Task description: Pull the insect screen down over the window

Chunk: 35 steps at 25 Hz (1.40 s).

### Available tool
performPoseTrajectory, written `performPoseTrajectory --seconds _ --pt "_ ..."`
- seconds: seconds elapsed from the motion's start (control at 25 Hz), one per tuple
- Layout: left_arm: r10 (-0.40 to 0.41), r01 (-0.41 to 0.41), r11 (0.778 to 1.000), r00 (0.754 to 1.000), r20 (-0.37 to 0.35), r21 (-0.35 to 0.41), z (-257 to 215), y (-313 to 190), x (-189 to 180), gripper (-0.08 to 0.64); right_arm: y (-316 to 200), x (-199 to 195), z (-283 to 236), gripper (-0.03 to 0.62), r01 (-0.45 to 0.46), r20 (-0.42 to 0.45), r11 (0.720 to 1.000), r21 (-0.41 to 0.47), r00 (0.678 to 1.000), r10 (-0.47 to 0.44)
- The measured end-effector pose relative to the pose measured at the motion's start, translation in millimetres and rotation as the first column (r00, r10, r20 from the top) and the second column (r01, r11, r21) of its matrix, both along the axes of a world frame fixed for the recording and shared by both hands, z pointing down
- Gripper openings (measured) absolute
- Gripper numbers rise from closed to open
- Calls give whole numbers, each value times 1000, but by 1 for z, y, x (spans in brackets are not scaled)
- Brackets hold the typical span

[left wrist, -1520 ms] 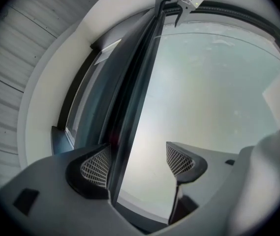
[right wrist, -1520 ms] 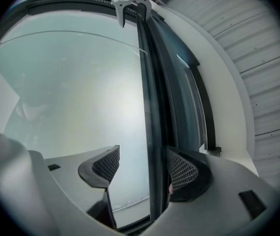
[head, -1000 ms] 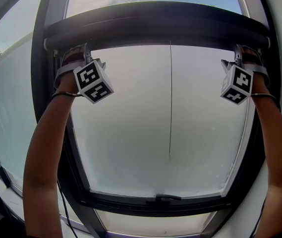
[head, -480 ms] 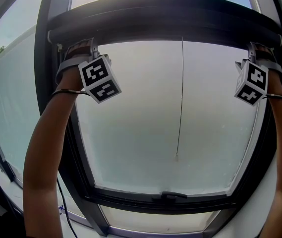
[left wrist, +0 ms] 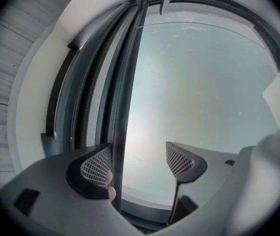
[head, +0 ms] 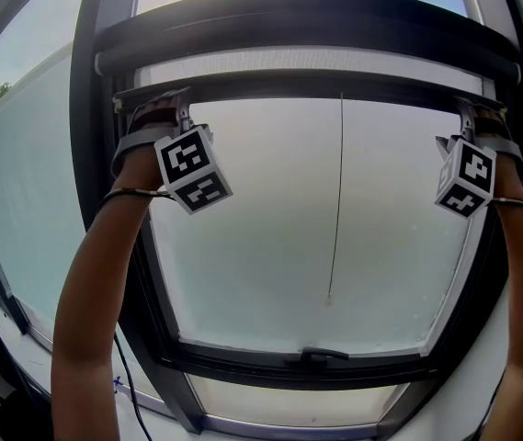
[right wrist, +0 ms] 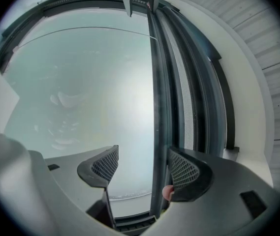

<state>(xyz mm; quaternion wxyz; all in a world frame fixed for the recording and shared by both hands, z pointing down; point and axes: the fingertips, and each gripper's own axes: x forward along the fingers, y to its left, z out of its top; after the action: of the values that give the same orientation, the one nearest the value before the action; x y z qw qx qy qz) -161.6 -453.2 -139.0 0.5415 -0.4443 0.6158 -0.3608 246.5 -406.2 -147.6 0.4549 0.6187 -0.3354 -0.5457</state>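
Both arms (head: 91,292) raised overhead; left gripper (left wrist: 138,149) and right gripper (right wrist: 143,151) hooked over dark horizontal pull bar (head: 316,88) of grey mesh insect screen (head: 316,61). Jaws spread, bar between them, unclamped.

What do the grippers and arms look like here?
Left gripper and right gripper: dark grey bodies, triangular grid-textured pads, each carrying a white cube with black square markers. Grey straps, thin dark wristbands, bare forearms, no sleeves.
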Motion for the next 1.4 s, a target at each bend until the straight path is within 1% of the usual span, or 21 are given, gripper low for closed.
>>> performPoseTrajectory --seconds 0.12,0.2,0.28,0.36,0.44,0.52,0.64,0.8,0.96,1.08,1.16,1.24,1.28,1.4 --pt "11 -10 999 1000 23 -46 26 1 4 333 4 5 29 296 -31 -2 996 -88 1000 31" --pt "16 -13 996 999 32 -86 43 3 2 333 7 4 43 296 -47 -13 992 -116 999 46" --pt "20 -18 993 1000 14 -118 53 4 0 333 8 1 52 296 -24 0 994 -110 1000 24" --pt "18 -18 990 1000 -1 -141 62 5 1 333 7 0 61 298 10 32 995 -101 999 -7" --pt "8 -7 987 1000 7 -161 76 5 2 333 7 -1 75 298 23 48 993 -115 999 -17" --pt "11 -8 985 1000 14 -171 88 6 1 333 7 -1 86 297 27 52 991 -128 998 -21" --pt "16 -12 984 1000 23 -177 100 7 1 333 8 -1 97 296 40 48 992 -124 998 -34" --pt "46 -40 977 999 26 -207 127 9 4 333 9 -1 123 296 44 44 987 -152 998 -38" --pt "48 -40 973 998 30 -227 151 11 5 333 9 0 147 298 53 47 983 -173 998 -45" --pt "54 -44 961 998 31 -272 164 13 7 333 11 2 162 296 51 51 979 -197 998 -41" --pt "42 -23 945 998 51 -325 176 14 6 333 12 3 173 296 46 52 973 -226 998 -35" --pt "35 -5 924 997 71 -381 192 17 4 331 13 2 189 296 52 62 963 -264 997 -37" --pt "37 -1 918 996 82 -397 200 19 3 331 14 1 197 296 61 73 957 -283 996 -42" --pt "58 -11 917 993 106 -400 213 28 2 331 19 -1 211 296 92 111 942 -323 992 -59"
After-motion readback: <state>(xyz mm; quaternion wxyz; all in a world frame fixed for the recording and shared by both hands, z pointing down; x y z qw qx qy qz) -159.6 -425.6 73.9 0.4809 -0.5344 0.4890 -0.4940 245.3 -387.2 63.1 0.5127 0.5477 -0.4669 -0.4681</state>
